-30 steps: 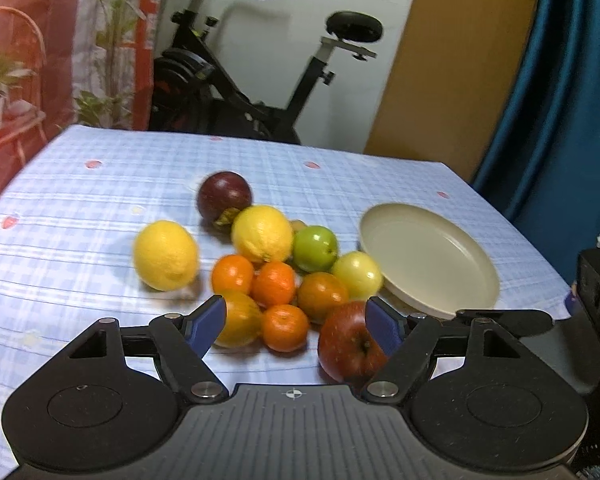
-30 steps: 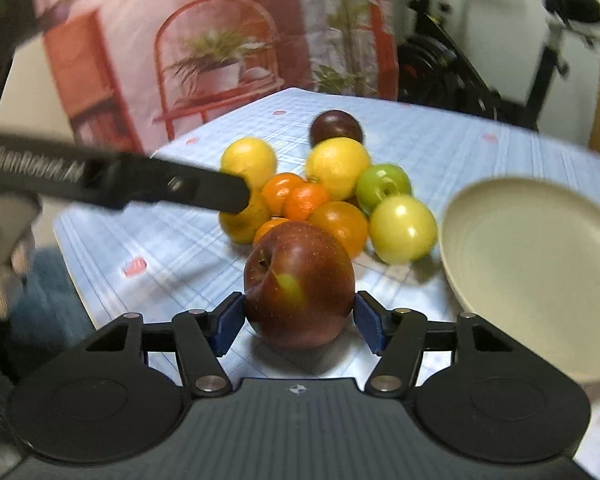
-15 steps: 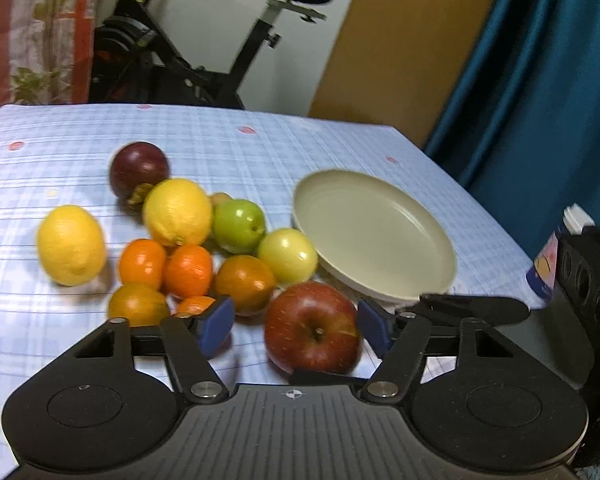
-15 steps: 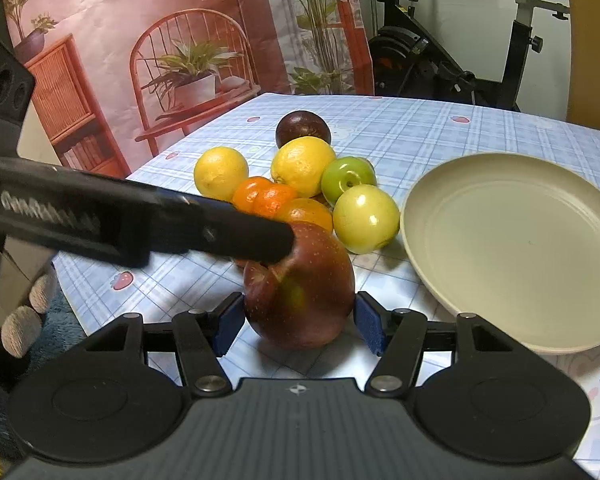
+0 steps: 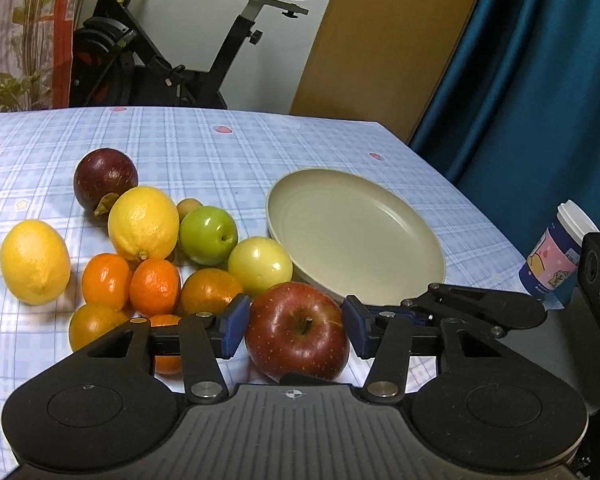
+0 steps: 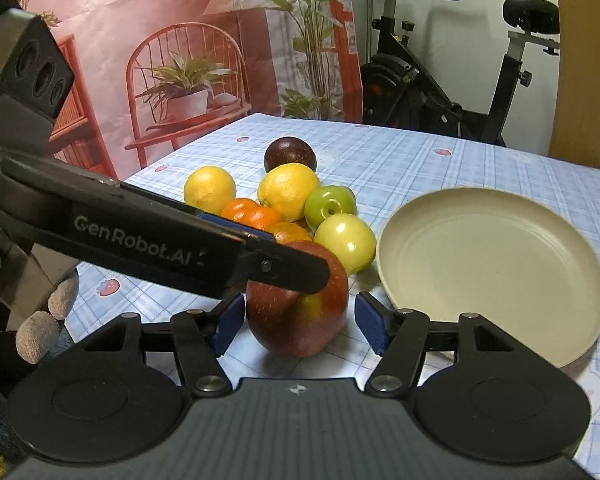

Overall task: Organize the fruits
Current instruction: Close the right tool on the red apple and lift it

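Nearest, the red apple sits on the tablecloth between both grippers. The left gripper is closing around it, blue pads nearly touching; the right gripper stands slightly wider, seemingly letting go. Just beyond waits the empty plate, likely its destination.

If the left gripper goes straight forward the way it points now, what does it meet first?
Probably the red apple: it already sits between the closing jaws of the left gripper. Beyond it lies the plate.

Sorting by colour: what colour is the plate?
Plain beige plate, clearest in the right wrist view.
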`<state>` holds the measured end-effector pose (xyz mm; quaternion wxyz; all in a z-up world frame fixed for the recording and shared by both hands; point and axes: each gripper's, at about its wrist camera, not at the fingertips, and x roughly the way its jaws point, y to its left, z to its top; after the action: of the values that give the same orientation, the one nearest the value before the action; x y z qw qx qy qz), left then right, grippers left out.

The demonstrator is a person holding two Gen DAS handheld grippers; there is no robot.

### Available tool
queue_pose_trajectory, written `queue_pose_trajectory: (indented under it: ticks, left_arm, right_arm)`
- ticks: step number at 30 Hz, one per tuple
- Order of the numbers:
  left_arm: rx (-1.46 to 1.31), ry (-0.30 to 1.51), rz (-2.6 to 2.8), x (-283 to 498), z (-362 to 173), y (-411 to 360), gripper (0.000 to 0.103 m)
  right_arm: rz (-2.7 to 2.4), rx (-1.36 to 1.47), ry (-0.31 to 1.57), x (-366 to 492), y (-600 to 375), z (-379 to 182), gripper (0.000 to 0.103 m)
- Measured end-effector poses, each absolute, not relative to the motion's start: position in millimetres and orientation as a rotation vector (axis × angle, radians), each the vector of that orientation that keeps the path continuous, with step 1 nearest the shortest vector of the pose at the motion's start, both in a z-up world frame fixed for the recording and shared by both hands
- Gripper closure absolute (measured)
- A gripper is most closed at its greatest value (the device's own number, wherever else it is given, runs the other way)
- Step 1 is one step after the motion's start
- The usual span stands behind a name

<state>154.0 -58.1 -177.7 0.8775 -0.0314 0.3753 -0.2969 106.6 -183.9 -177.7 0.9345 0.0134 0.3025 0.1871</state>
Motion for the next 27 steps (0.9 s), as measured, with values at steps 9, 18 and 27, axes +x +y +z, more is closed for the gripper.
queue_pose_trajectory:
  ticks: [9, 18, 27]
  left_arm:
    - [-0.078, 0.791, -0.631, 150.5, -176.9, -54.1, 0.048]
    - [-0.063, 0.805, -0.626, 139.2, -181.0, -51.4, 0.044]
    - [-0.068, 0.813, -0.628, 140.1, -185.8, -51.7, 0.042]
  right_arm:
    - [0.391, 0.008, 0.611, 108.6, -182.1, -183.2, 0.041]
    - [0.394, 0.016, 0.612, 109.7, -182.9, -183.2, 0.041]
    - [0.394, 0.008, 0.608, 109.4, -182.2, -183.1, 0.041]
